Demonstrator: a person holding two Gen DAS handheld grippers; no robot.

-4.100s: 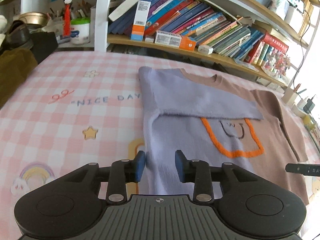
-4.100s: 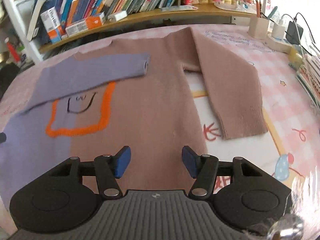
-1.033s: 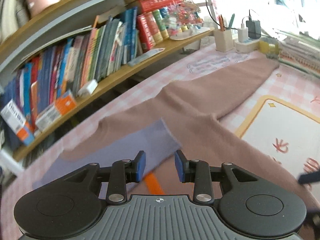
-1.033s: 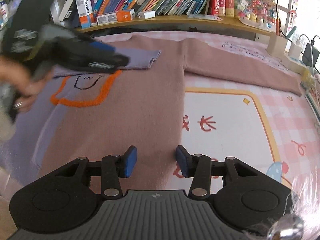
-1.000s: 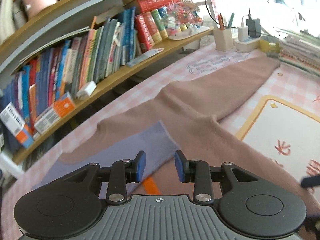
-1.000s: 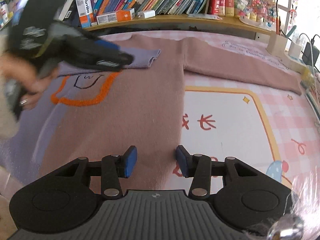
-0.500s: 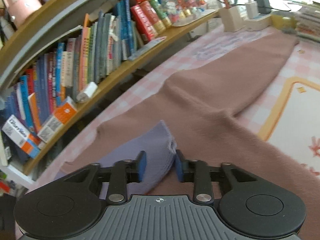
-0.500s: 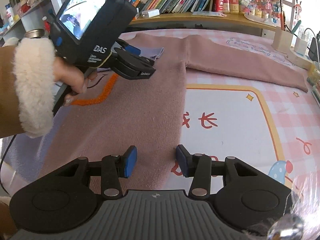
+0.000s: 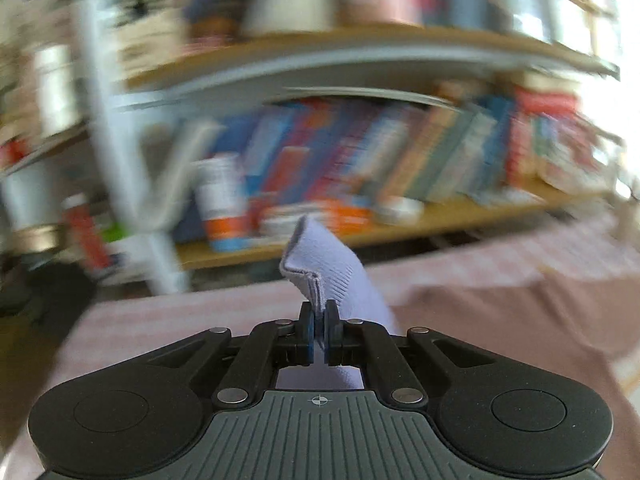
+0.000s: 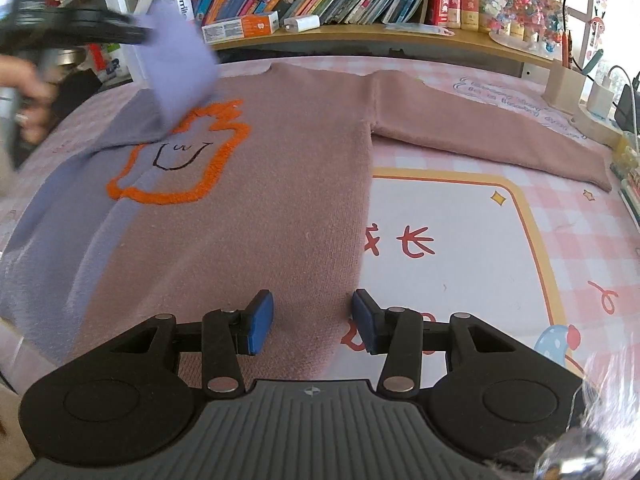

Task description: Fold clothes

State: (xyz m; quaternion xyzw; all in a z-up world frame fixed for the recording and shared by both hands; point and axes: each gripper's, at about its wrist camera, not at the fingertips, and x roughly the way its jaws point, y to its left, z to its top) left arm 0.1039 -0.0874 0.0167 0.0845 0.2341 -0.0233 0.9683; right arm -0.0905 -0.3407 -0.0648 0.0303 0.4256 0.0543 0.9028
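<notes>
Left gripper (image 9: 319, 330) clamped on the lilac sleeve cuff (image 9: 320, 268); right gripper (image 10: 313, 322) part-open, holding nothing.

Left fingers (image 9: 307, 332) pinch the ribbed cuff edge, cuff lifted clear of the sweater body; left view heavily motion-blurred. In the right view the lilac sleeve (image 10: 176, 60) hangs raised at upper left, just above the orange-outlined face patch (image 10: 180, 160). Right fingers (image 10: 260, 322) sit apart over the hem of the brown-and-lilac knit sweater (image 10: 260, 200), not pinching it. Sweater lies flat on the pink checked tabletop cover (image 10: 580, 240), brown sleeve (image 10: 480, 136) stretched out right. Bookshelf (image 10: 360, 32) behind.
</notes>
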